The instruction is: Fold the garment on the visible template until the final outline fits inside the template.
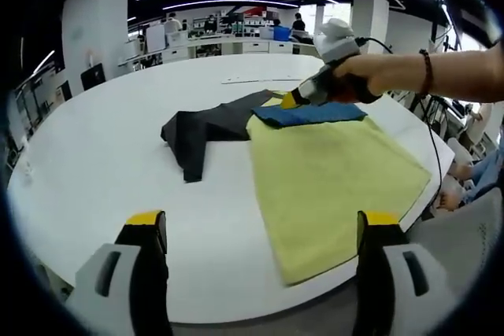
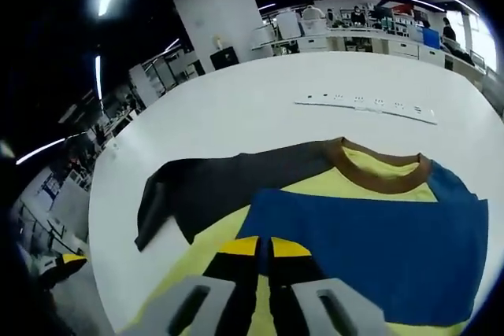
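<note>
Shirt [image 2: 346,218] flat on table [image 1: 102,163]; right gripper [image 2: 264,247] pinches its blue fold, left gripper [image 1: 264,230] spread wide before shirt.

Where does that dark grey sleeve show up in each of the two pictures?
Left gripper view: the dark grey sleeve lies at centre-left on the white table, left of the yellow cloth.
Right gripper view: the sleeve stretches across the left-middle, beside the blue panel.
Shared landmark: the blue panel.

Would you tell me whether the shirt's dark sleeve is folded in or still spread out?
Spread out: the dark sleeve lies flat on the white table, extending beyond the shirt body, not folded over it.
</note>
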Available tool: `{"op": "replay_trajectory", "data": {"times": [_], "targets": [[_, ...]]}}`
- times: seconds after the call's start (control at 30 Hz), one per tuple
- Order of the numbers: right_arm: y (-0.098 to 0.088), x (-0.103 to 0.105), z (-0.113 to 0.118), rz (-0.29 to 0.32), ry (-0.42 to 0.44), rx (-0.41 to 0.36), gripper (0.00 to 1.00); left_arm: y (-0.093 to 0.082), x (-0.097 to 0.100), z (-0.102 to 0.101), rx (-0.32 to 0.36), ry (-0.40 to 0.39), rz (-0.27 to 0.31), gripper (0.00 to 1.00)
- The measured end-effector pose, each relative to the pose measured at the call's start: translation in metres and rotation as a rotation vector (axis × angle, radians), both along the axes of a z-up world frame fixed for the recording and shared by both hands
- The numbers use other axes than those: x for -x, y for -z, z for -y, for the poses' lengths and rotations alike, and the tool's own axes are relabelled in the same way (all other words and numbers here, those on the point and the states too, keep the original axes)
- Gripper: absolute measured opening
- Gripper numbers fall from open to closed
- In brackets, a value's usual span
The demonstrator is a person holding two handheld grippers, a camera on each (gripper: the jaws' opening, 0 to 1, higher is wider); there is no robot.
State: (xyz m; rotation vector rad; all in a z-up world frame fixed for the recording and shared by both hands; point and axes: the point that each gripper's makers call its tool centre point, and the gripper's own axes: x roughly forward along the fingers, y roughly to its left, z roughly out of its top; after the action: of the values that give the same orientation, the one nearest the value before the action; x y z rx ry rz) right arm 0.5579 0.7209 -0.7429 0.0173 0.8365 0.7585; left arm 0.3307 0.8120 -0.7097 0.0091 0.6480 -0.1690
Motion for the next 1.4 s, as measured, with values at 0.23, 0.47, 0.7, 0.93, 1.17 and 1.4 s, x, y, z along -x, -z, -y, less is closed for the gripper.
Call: {"op": "replay_trajectory", "data": {"times": [0.23,0.47,0.7,0.93,1.17,1.4], "targets": [[-0.006,-0.002,-0.001,0.035,-0.032,-0.017,0.28,-0.002,-0.002,0.002,-0.003,0.008,0.004,0.98],[-0.003,0.007,-0.002,0.065,-0.11,-0.026,0.48,-0.004,-0.001,0.003,-0.009,0.011,0.008,0.99],[0.004,0.013,0.001,0.061,-0.139,-0.025,0.49,-0.004,0.0,0.003,-0.012,0.009,0.007,0.99],[0.002,0.023,-0.009,0.096,-0.191,-0.07,0.36,-0.001,0.0,0.002,-0.014,0.01,0.0,0.99],[0.003,0.034,-0.023,0.1,-0.24,-0.102,0.24,-0.001,0.0,0.001,-0.014,0.01,-0.001,0.98],[0.01,0.046,-0.034,0.072,-0.29,-0.105,0.23,0.003,0.002,0.002,-0.01,0.006,-0.01,0.98]]}}
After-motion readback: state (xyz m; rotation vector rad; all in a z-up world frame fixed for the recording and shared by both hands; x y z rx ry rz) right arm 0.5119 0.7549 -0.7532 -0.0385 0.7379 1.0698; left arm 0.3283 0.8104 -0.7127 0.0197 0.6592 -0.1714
